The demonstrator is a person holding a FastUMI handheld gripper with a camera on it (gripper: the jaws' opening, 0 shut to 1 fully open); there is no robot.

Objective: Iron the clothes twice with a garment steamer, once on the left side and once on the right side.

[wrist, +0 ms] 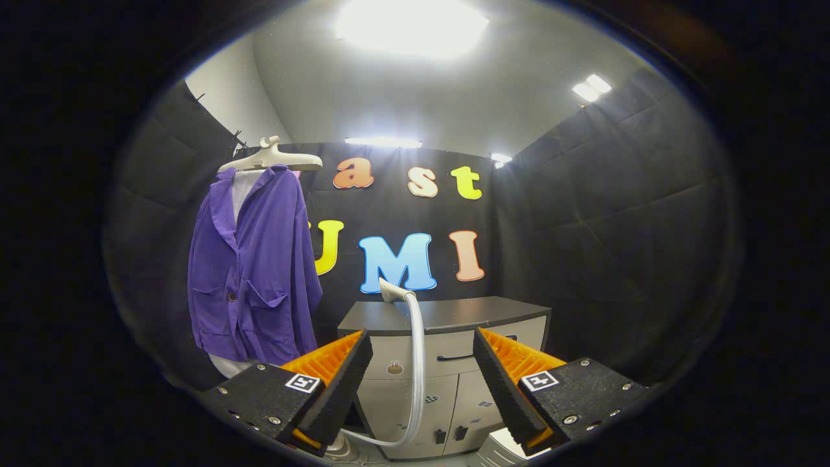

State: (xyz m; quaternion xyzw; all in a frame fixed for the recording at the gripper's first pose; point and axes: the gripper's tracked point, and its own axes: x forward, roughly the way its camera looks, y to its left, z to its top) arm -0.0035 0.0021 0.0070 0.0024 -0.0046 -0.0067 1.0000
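A purple jacket (253, 259) hangs on a pale hanger (272, 157) to the left of the fingers, over a white lining, with two front pockets and a dark button. The steamer's head (392, 290) rests on the front of a dark-topped cabinet (447, 314), and its grey hose (417, 363) drops down the cabinet front and curves toward the floor between the fingers. My gripper (421, 370) is open, with the hose running through the wide gap and touching neither finger. The jacket is well off to the left, beyond the left finger.
The cabinet has a drawer with a dark handle (455, 357) and two lower doors (454, 408). Black padded walls (603, 246) close in the booth on the right and behind. A pale object (502, 449) lies low by the right finger.
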